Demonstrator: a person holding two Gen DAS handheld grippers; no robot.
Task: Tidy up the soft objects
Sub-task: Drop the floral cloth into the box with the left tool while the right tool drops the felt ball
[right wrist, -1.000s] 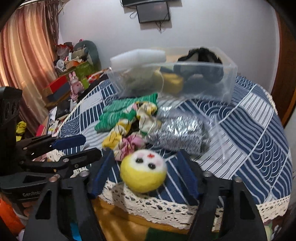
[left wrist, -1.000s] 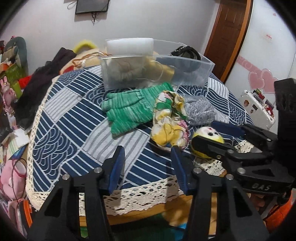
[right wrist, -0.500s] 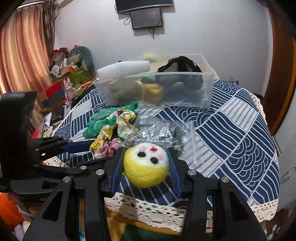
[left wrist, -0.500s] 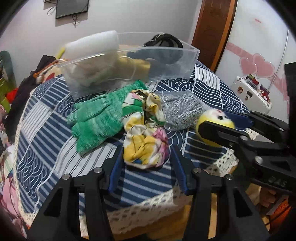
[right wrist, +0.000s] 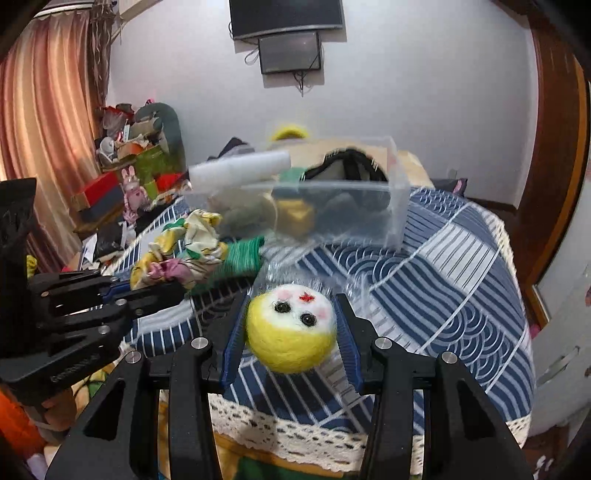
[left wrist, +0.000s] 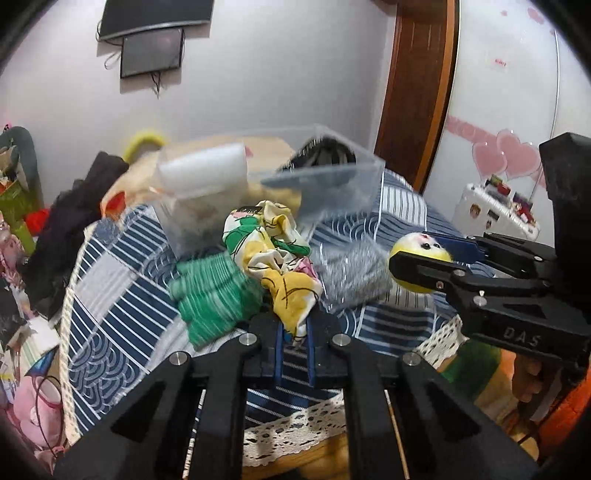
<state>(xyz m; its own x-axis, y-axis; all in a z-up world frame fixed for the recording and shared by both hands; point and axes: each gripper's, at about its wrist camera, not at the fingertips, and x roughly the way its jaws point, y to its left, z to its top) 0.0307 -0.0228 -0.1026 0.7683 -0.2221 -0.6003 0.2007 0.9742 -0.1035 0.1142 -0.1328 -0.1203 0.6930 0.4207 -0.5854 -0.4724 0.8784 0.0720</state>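
Your left wrist camera looked forward along its gripper (left wrist: 293,332), close over the desk's (left wrist: 122,295) near edge. Your right wrist camera faced likewise from the right. Both shared the clear bin (left wrist: 332,192) (right wrist: 369,206) and the wall screen (left wrist: 151,51) (right wrist: 290,51).

Blue-and-white patterned tablecloth (right wrist: 461,280) with lace trim covers desk ahead of tongs. Dark screen (right wrist: 288,14) on white wall, far ahead, above. Brown wooden door (left wrist: 417,88) ahead-right. Orange curtain (right wrist: 40,122) far left. Pink heart stickers (left wrist: 513,157) right.
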